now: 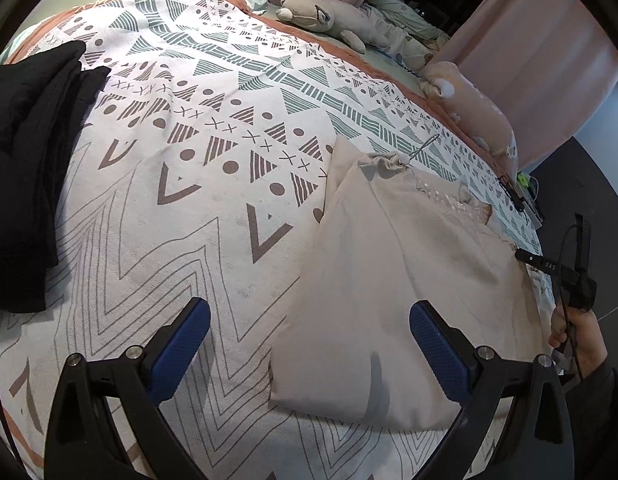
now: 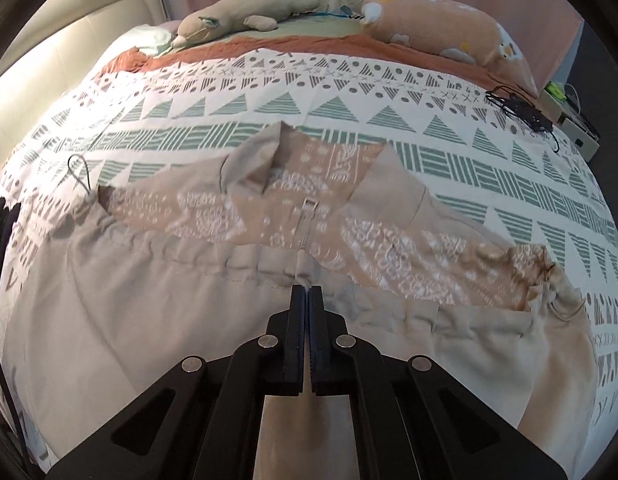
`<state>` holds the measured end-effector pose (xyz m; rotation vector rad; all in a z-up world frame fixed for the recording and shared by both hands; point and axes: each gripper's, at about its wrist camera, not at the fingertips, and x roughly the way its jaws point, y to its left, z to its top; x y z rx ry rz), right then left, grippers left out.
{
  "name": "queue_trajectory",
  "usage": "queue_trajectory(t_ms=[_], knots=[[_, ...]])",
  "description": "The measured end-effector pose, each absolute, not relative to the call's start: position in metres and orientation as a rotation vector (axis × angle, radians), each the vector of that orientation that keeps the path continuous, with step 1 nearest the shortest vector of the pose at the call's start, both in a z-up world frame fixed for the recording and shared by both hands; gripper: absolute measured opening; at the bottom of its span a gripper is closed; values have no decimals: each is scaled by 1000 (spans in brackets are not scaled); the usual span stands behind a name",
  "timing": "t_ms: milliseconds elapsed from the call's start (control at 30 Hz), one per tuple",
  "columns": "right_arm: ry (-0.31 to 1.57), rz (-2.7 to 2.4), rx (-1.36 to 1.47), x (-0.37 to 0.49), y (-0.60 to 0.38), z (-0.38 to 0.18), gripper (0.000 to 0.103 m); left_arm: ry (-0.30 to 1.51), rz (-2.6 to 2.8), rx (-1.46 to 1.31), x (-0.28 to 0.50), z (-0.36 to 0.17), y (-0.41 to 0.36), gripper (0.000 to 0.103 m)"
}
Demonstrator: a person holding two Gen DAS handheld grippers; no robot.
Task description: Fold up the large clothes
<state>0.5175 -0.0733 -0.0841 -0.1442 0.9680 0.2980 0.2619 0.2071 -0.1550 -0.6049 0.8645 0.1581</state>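
A beige jacket with a patterned tan lining lies spread on the patterned bedspread, its zip in the middle. My right gripper is shut, its tips pinching the gathered hem at the foot of the zip. In the left wrist view the same jacket lies at the right. My left gripper hangs open just above its near left edge, one blue pad over the bedspread and the other over the cloth. The right gripper, held by a hand, shows at the jacket's far right edge.
A stack of black folded clothes lies on the bed's left side. Plush toys and a peach pillow line the far side. A small black device with a cable rests near the bed's right edge.
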Motion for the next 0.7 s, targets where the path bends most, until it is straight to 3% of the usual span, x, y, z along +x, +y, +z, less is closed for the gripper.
queue_trajectory(t_ms=[167,433,700], knots=[[987,284,-138,533,-72,-103,0,901,161,-637,270,-170,209,96],[1039,261,-110,560,-64,-144,0,932,154,-669,276,-185,204,96],[1093,231,-35,564,-71,-132,0,925,136,-700,271,-182,198,96]])
